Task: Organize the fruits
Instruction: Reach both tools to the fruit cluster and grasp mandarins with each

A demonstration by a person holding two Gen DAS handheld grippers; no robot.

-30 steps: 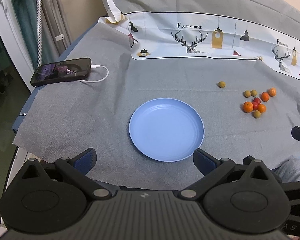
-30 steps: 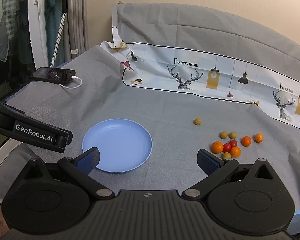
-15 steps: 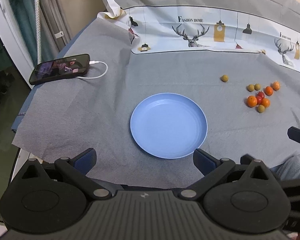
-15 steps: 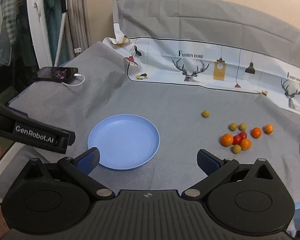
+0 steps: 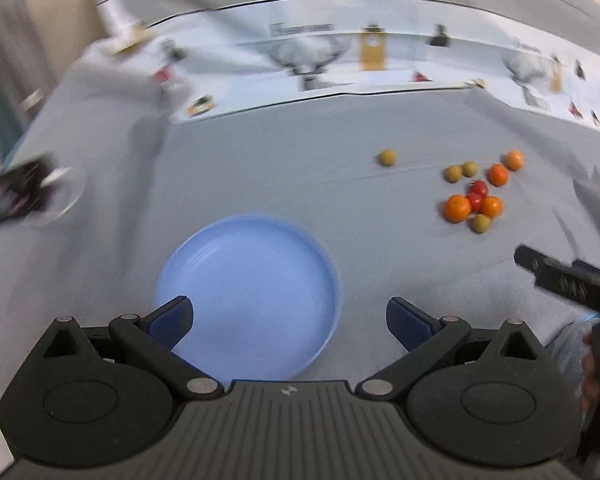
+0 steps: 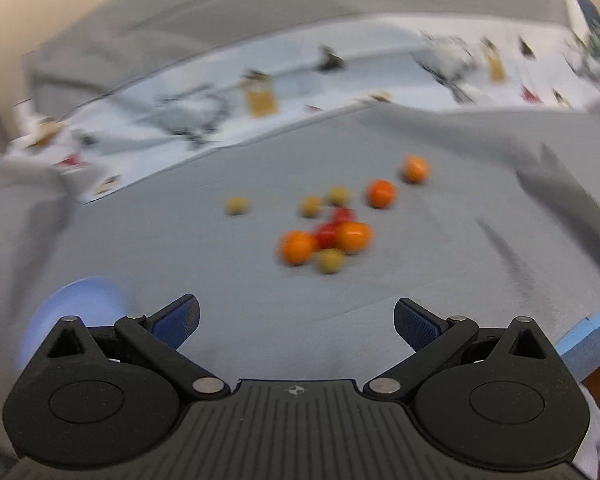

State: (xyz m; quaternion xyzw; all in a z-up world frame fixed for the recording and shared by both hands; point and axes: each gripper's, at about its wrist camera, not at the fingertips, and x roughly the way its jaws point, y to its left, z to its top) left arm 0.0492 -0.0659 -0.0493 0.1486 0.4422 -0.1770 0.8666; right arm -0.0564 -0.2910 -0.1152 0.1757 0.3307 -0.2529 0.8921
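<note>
A grey cloth [image 5: 260, 168] carries a blue plate [image 5: 252, 288] at lower centre and mixed fruits [image 6: 328, 236] mid-frame. The left gripper [image 5: 290, 318] and right gripper [image 6: 296, 318] both gape wide, holding nothing.

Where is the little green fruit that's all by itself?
In the left wrist view, the lone green fruit sits on the grey cloth, up and right of the blue plate and left of the fruit pile, below the deer-print strip.
</note>
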